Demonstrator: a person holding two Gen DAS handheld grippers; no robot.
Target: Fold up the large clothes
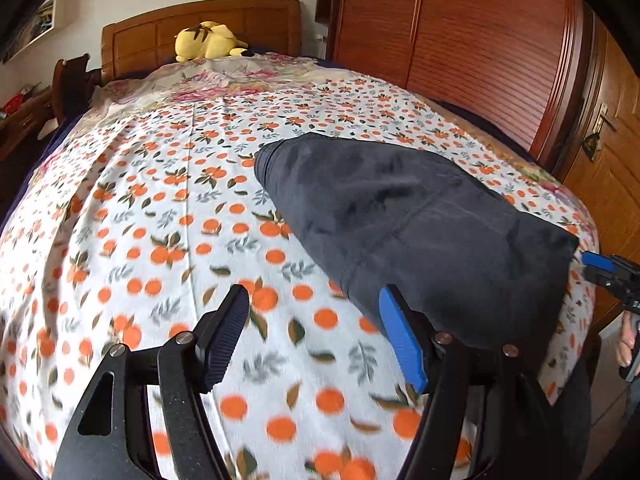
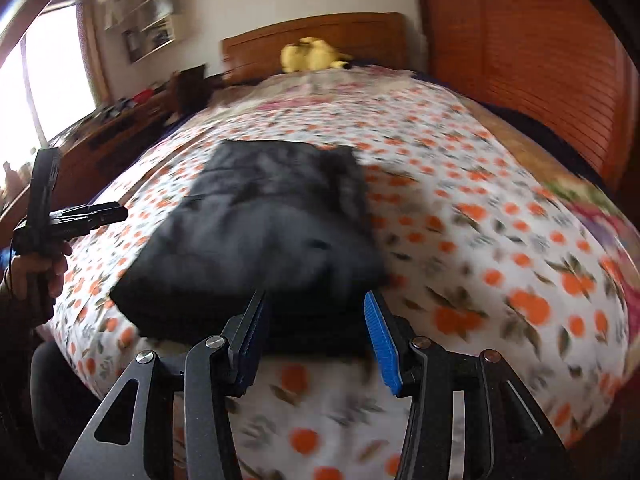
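Holding a gripper in each hand, I stood at the foot of the bed and looked along both pairs of fingers toward the headboard. My left gripper had its jaws apart with nothing between them; only the orange-printed sheet showed in the gap, and its blue pad sat just beside the near edge of the dark garment. My right gripper also had its jaws apart, clamped on nothing, with the near edge of the garment lying just past the fingertips. That view was blurred, so I could not tell whether the pads touched the cloth. The garment lay folded into a thick dark rectangle on the sheet, toward the near end of the bed. A yellow plush toy rested against the headboard, well apart from the garment. A reddish wooden wardrobe stood along the right side of the bed.
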